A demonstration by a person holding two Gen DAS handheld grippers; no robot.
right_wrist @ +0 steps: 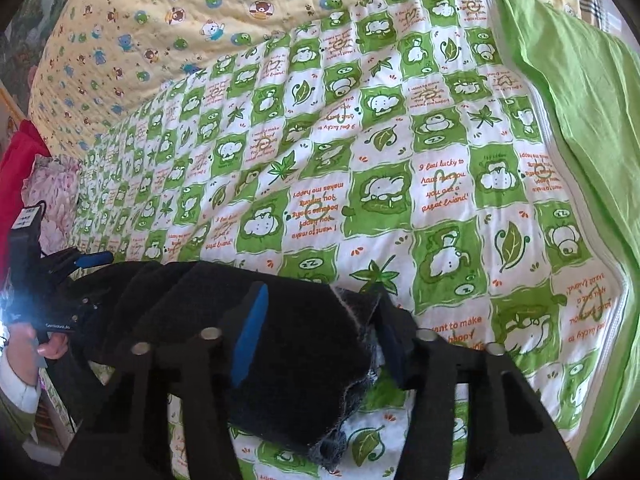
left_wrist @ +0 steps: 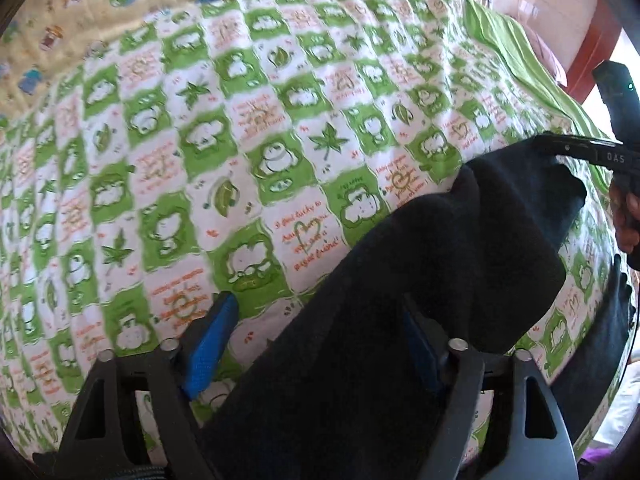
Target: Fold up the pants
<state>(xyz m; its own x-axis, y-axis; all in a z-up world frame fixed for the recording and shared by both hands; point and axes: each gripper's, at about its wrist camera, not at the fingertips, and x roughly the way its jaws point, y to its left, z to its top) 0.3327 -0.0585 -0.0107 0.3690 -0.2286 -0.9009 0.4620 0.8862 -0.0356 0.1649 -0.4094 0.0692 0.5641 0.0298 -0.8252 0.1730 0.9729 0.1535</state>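
Note:
The dark navy pants (left_wrist: 420, 280) hang stretched between my two grippers above the bed. In the left wrist view the cloth runs from between my left gripper's blue-padded fingers (left_wrist: 212, 340) up to my right gripper (left_wrist: 560, 148) at the right edge. My left gripper (left_wrist: 320, 344) stands wide, with cloth draped over its right finger. In the right wrist view the pants (right_wrist: 288, 344) lie over my right gripper (right_wrist: 320, 332), its jaws wide apart with the frayed hem between them. My left gripper (right_wrist: 92, 260) holds the far end at the left.
A green-and-white checked quilt (right_wrist: 400, 160) covers the bed, with a plain green border (right_wrist: 580, 120) at the right. A yellow bear-print blanket (right_wrist: 180, 20) lies behind it. A red cloth (right_wrist: 16, 168) and pink floral fabric (right_wrist: 56, 184) are at the left edge.

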